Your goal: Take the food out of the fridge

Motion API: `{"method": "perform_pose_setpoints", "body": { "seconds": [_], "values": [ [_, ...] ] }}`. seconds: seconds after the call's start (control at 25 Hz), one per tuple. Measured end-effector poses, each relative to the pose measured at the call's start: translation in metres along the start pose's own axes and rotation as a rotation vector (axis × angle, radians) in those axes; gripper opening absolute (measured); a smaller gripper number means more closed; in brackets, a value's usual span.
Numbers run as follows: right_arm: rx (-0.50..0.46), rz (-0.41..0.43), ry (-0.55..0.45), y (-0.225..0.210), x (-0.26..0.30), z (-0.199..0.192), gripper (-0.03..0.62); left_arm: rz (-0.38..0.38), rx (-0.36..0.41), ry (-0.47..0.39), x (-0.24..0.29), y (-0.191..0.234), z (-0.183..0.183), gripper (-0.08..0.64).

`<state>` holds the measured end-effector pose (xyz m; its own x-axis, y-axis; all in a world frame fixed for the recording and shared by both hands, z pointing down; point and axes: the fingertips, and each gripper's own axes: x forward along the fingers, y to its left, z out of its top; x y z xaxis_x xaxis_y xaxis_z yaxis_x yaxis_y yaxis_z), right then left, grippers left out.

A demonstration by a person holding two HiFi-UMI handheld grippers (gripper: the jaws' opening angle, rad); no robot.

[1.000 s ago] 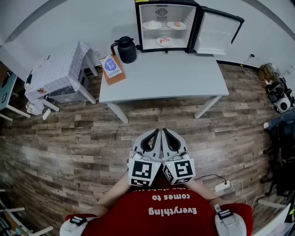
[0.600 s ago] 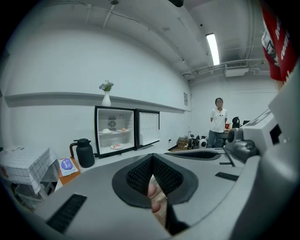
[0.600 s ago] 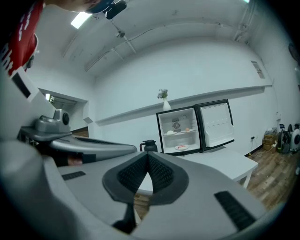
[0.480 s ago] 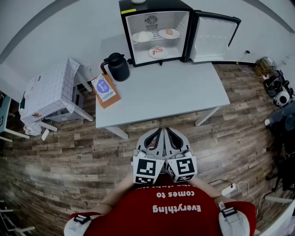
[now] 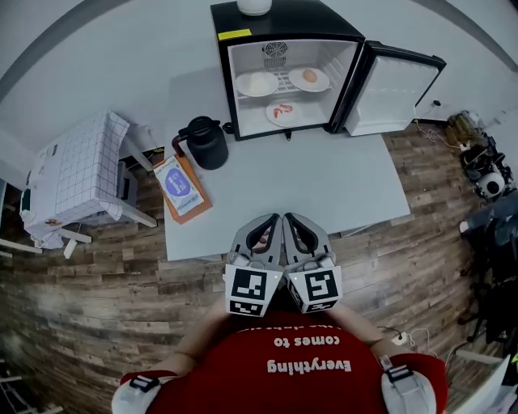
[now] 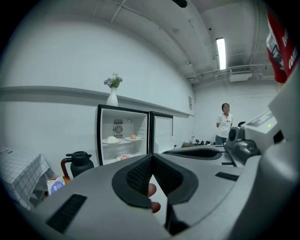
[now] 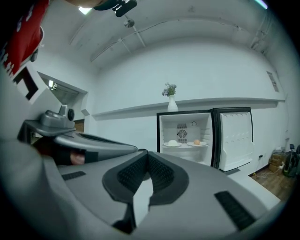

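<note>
The left gripper (image 5: pixel 268 227) and right gripper (image 5: pixel 295 227) are sitting fully closed and empty, side by side above the near edge of the worktop (image 5: pixel 324 186); the food (image 5: pixel 309 76) is resting on plates inside the open fridge (image 5: pixel 223 73) at the far end

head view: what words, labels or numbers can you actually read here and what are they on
"Everything comes to": white print on the person's red shirt, upside down in the head view.
Too small to read: the yellow label on the front top edge of the fridge.
Too blurred to read: the print on the blue-and-orange booklet lying on the table.
</note>
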<state>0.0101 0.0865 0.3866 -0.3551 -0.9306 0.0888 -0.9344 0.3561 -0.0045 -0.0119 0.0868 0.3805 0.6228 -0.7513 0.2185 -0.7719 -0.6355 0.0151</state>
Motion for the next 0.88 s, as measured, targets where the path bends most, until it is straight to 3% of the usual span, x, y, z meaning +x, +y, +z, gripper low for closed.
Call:
{"method": "perform_pose_setpoints", "body": {
  "seconds": [0.24,0.4,0.64,0.88],
  "values": [
    [0.017,-0.010,0.060,-0.021,0.035,-0.016,0.014,-0.039,-0.040,0.052,0.041,0.021,-0.013,0.006],
    [0.072,0.037,0.102,-0.037,0.069,-0.024,0.015,-0.045,-0.048,0.084,0.069,0.038,-0.021,0.006],
    [0.229,0.239,0.235,-0.060,0.147,-0.028,0.017,0.021,-0.058,0.097,0.107,0.083,-0.010,0.007],
    [0.356,0.262,0.268,-0.103,0.232,-0.018,0.020,0.100,-0.022,0.078,0.140,0.126,0.017,0.006]
  ]
}}
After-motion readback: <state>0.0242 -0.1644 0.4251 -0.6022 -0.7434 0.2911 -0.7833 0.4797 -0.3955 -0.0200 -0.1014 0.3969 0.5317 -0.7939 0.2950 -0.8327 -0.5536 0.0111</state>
